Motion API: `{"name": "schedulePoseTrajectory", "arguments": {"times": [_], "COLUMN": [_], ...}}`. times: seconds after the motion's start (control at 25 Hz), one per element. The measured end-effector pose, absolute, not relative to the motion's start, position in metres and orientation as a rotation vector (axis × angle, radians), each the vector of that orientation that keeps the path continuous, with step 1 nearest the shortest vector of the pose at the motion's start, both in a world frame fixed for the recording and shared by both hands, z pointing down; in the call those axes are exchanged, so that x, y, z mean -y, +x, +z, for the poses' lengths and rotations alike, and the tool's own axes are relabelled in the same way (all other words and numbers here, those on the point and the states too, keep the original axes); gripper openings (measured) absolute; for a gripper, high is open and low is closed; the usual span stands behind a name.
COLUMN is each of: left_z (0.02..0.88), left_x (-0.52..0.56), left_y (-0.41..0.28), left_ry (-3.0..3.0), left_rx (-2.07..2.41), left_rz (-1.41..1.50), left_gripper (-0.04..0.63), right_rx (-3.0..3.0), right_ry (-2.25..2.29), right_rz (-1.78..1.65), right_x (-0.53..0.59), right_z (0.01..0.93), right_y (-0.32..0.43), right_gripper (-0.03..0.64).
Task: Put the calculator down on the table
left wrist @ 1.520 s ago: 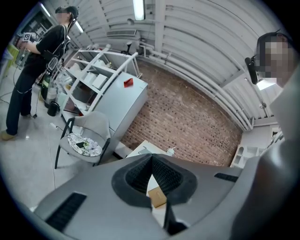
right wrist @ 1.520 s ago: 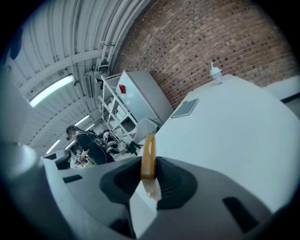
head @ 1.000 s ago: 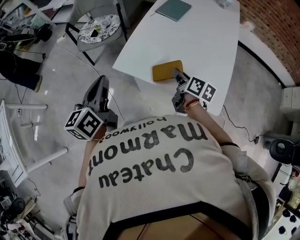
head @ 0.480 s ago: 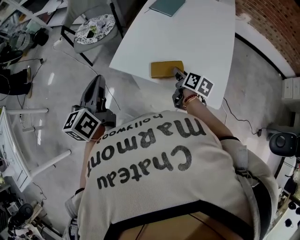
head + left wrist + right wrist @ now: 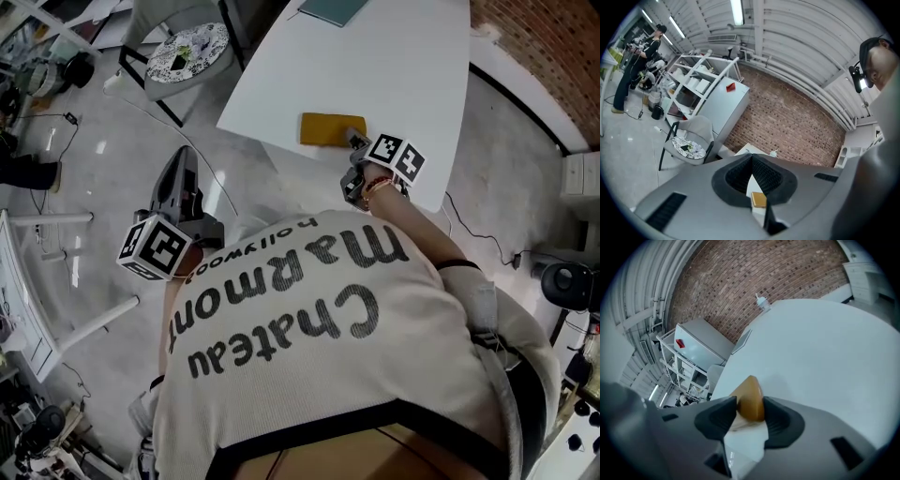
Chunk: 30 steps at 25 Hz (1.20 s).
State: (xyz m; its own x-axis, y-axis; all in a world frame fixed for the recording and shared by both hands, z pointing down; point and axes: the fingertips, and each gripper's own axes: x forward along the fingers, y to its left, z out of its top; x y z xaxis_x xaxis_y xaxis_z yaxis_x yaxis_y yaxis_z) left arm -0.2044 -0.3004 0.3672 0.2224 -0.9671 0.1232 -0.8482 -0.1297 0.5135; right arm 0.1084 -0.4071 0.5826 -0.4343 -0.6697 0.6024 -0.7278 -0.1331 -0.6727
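Note:
The yellow calculator [image 5: 333, 128] lies flat on the white table [image 5: 375, 66] near its front edge. My right gripper [image 5: 354, 142] reaches it from the near side. In the right gripper view the calculator's near corner [image 5: 751, 399] sits between the two dark pads [image 5: 780, 420]. The jaws are opening, with a sliver of gap on the left side. My left gripper [image 5: 180, 159] hangs over the floor left of the table, its tips together and holding nothing. In the left gripper view the calculator [image 5: 758, 199] shows small through the slot behind the tips.
A chair with a patterned cushion [image 5: 192, 52] stands left of the table. A teal notebook [image 5: 333, 9] lies at the table's far end, and a small bottle [image 5: 761, 301] stands by the brick wall [image 5: 553, 56]. Cables run over the floor. A person [image 5: 635, 61] stands far off.
The right gripper has sunk a little with the calculator, which now lies flat on the table. The left gripper has hardly moved.

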Motion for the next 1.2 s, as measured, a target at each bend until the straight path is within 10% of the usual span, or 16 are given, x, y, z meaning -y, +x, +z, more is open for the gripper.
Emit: {"name": "schedulePoseTrajectory", "arguments": {"times": [1.2], "left_z": [0.375], "left_x": [0.312], "left_y": [-0.202], "left_ry": [2.033], "left_rx": [1.612], "left_rz": [-0.32], "left_gripper": [0.002], "right_rx": [1.913], "right_ry": [1.73], "right_rz": [1.406], "right_x": [0.404], "right_z": [0.587], "right_y": [0.103], "right_gripper": [0.212]}}
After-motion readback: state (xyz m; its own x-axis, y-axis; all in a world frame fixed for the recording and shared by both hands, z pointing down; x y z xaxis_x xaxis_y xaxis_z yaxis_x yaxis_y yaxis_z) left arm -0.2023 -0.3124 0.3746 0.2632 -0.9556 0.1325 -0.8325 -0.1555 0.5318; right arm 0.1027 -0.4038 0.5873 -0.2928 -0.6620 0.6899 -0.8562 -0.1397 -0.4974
